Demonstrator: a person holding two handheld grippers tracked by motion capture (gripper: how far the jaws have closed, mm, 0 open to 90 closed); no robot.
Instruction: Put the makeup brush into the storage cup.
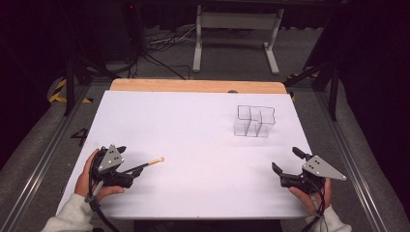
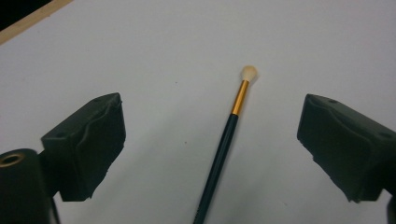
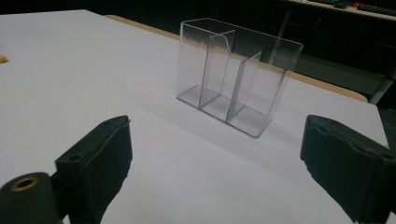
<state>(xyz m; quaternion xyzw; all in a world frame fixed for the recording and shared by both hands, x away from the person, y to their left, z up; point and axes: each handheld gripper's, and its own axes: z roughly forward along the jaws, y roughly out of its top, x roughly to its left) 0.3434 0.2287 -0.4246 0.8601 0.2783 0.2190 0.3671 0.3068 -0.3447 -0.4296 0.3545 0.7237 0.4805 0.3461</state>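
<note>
In the high view the brush (image 1: 144, 166) lay flat on the white table (image 1: 193, 145), well apart from the clear organiser (image 1: 255, 121) and on the person's left of it. Its long axis ran from the left gripper (image 1: 129, 170) toward the organiser, pale tip leading. The right gripper (image 1: 286, 161) rested near the organiser on the person's side, jaws spread with nothing between them.

In the left gripper view the brush (image 2: 223, 144) lay between the two wide-apart jaws without touching either, its dark handle running up to a gold ferrule and a cream tuft pointing away from the gripper (image 2: 210, 144). It looked light, thin and stiff, with a smooth round handle likely to roll or slip; the dark shaft below the ferrule seemed the best place to take hold, sparing the soft tuft.

In the right gripper view the organiser (image 3: 233, 74) stood upright ahead of the open jaws, its three compartments empty.
</note>
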